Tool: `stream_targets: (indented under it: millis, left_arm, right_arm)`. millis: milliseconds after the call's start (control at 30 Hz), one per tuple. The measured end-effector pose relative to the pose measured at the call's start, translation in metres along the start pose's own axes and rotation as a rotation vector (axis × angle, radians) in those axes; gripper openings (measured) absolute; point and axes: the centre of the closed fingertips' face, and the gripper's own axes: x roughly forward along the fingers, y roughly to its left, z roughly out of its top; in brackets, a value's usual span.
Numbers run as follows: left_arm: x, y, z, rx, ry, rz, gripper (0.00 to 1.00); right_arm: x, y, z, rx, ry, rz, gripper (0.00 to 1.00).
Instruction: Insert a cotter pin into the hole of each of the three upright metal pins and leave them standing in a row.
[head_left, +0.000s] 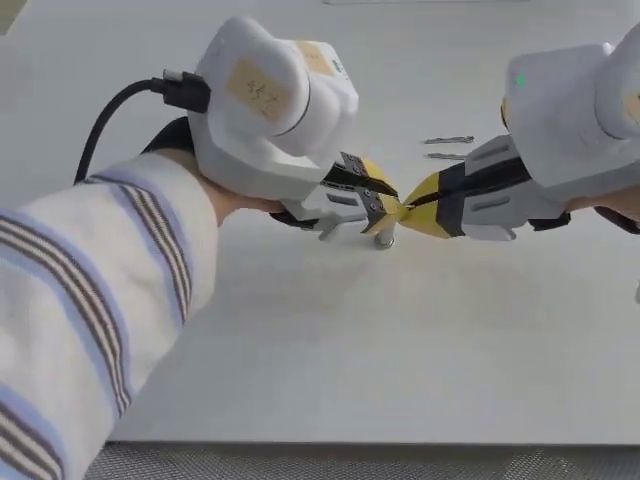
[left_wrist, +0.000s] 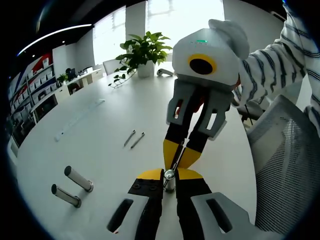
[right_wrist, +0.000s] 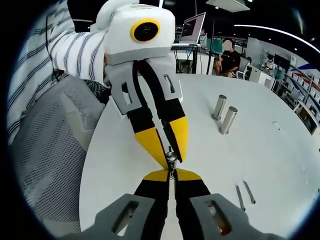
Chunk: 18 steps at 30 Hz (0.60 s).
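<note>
Left tool: clenched on a short silver cylindrical metal pin; its yellow tips press either side of the pin near the top; the pin stands upright and its foot seems to rest on the white counter
Right tool: pinched tight on a thin grey wire cotter pin; it meets the left tool nose to nose, tips almost touching
Meeting point: the cotter pin's free end sits at the head of the held metal pin; the yellow tips hide the hole, so I cannot tell whether the wire has entered it
Other metal pins: two more silver cylindrical pins stand close together on the counter, well apart from both tools; no wire can be made out in either, though they are small in the pictures
Loose cotter pins: two spare wire pins lie flat, side by side, on the counter beyond the tools; neither tool touches them
Done so far: by my reading, nothing is finished; the first insertion is in hand
Left to do: seat this cotter pin and set the metal pin down upright; then pin the other two with the loose spares; then line all three up in a row
Row: not formed; the held pin is away from the standing pair
</note>
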Motion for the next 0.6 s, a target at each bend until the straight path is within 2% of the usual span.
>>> stream_targets:
  millis: [33,67,133,333,400,467,600]
  left_arm:
    - [0.000,0.000,0.000,0.000,0.001,0.000,0.05]
    - [0.000,-0.001,0.000,-0.001,0.001,0.001,0.05]
    - [-0.001,-0.001,0.000,-0.006,0.001,0.004,0.05]
    - [-0.001,-0.002,-0.001,-0.017,0.005,0.009,0.05]
    - [-0.002,-0.001,-0.001,-0.045,0.006,0.014,0.05]
    - [-0.002,-0.001,-0.001,-0.041,0.005,0.019,0.05]
    - [-0.002,-0.002,-0.001,-0.035,0.008,0.023,0.05]
  right_arm:
    - [0.000,0.000,0.000,0.007,-0.005,-0.003,0.01]
    - [-0.001,-0.003,0.002,0.008,-0.022,-0.016,0.05]
    - [-0.002,-0.004,0.001,0.009,-0.021,-0.020,0.13]
    - [-0.011,-0.008,0.000,-0.007,-0.015,-0.047,0.07]
    - [-0.013,-0.008,0.000,-0.006,-0.015,-0.050,0.04]
    - [-0.016,-0.008,0.001,-0.004,-0.020,-0.052,0.00]
    - [-0.018,-0.007,0.003,0.001,-0.030,-0.051,0.00]
